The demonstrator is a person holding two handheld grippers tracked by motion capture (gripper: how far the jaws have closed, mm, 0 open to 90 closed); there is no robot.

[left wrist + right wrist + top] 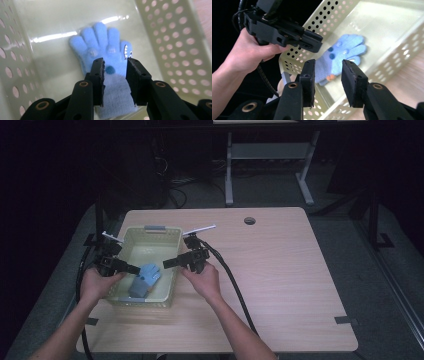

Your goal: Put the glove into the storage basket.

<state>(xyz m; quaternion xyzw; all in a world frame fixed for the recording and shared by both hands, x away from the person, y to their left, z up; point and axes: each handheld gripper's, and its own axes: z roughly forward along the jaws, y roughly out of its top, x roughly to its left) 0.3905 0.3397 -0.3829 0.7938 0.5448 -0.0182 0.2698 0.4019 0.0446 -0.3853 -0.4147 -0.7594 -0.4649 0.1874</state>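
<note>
Down on the floor of the pale yellow basket [176, 238] lay a small blue glove [147, 279], flat, toward the near right corner, fingers pointing to the far side and its paler cuff nearest the person. It had little dots and a toothy mouth stitched on it, kinda shark-like.

Above the glove's cuff end hung the left gripper [115, 72], reaching in over the basket's left wall. Its jaws stood spread with a clear gap, glove visible between them but lower down, pads not pressing on it as far as I could tell. From the right side came the right gripper [328, 77], over the basket's right rim and aimed at the glove. Its jaws were parted too, nothing pinched between them. The two tips sat near each other above the glove, not touching.

Basket itself was perforated plastic with a grey handle on the far wall, sitting on the near left part of a light wooden table [280, 270]. Black cables trailed from both grippers back toward the near edge.
</note>
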